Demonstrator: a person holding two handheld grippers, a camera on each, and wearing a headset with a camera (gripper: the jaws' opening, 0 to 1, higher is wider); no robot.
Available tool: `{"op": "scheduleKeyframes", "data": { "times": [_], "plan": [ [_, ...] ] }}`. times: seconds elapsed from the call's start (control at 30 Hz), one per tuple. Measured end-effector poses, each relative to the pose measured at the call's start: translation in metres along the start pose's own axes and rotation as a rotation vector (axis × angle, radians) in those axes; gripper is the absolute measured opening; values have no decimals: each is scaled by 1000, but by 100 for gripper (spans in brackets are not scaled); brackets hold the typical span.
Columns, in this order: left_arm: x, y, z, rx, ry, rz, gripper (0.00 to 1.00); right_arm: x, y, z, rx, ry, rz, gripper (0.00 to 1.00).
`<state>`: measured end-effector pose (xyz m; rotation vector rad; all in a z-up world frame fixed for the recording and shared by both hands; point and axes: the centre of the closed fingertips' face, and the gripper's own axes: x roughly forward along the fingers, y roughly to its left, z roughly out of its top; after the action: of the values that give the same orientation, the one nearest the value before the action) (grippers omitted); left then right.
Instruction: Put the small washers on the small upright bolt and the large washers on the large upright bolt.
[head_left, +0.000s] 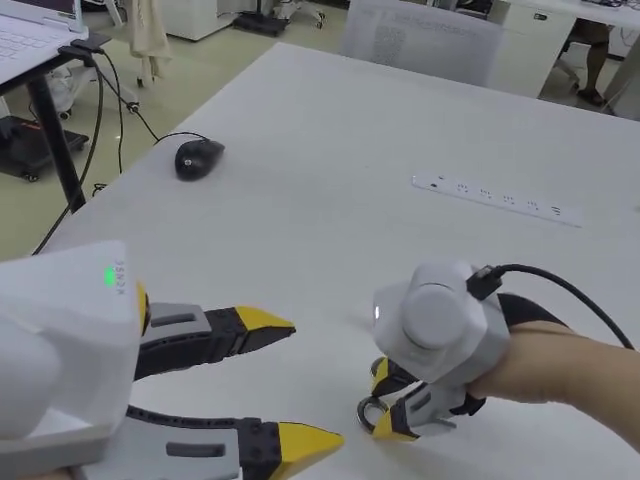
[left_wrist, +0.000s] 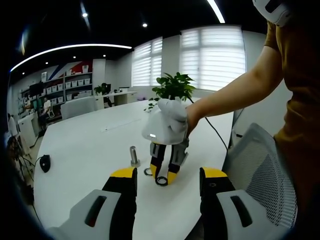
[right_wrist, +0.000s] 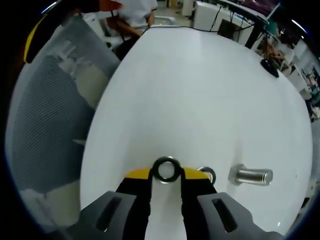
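Bench (head_left: 330, 150), white: one. Power strip (head_left: 497, 200): one, far side. Left claw (head_left: 295, 380): jaws spread, nothing between them. Right claw (head_left: 383, 402): pointed down, clamped on one washer (right_wrist: 165, 169), low over the bench. Mouse (head_left: 198, 157): one. Upright bolt (right_wrist: 250, 176): one. Second washer (right_wrist: 206, 174): flat on the bench between bolt and right claw.

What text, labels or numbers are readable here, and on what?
No text reads clearly in any view.
Small print beside the green light on the left tongs: too blurred to read.
Marks on the power strip: too small to read.
Pattern on the chair back: blurred, cannot tell if text.
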<state>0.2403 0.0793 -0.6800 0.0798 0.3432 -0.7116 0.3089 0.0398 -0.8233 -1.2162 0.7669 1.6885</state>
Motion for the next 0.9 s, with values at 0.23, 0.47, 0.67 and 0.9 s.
{"op": "scheduleKeyframes", "data": {
  "times": [0.23, 0.47, 0.67, 0.9],
  "plan": [
    [-2, 0, -1, 2, 4, 3, 49, -8, -1, 1, 1, -9, -13, 22],
    [-1, 0, -2, 4, 8, 1, 49, -26, -8, 3, -9, -16, -45, 22],
    [0, 0, 0, 5, 5, -2, 49, -45, -19, 0, -9, -18, -83, 22],
    [3, -2, 1, 7, 3, -9, 49, -60, -36, -5, 1, -17, -120, 22]
  ]
}}
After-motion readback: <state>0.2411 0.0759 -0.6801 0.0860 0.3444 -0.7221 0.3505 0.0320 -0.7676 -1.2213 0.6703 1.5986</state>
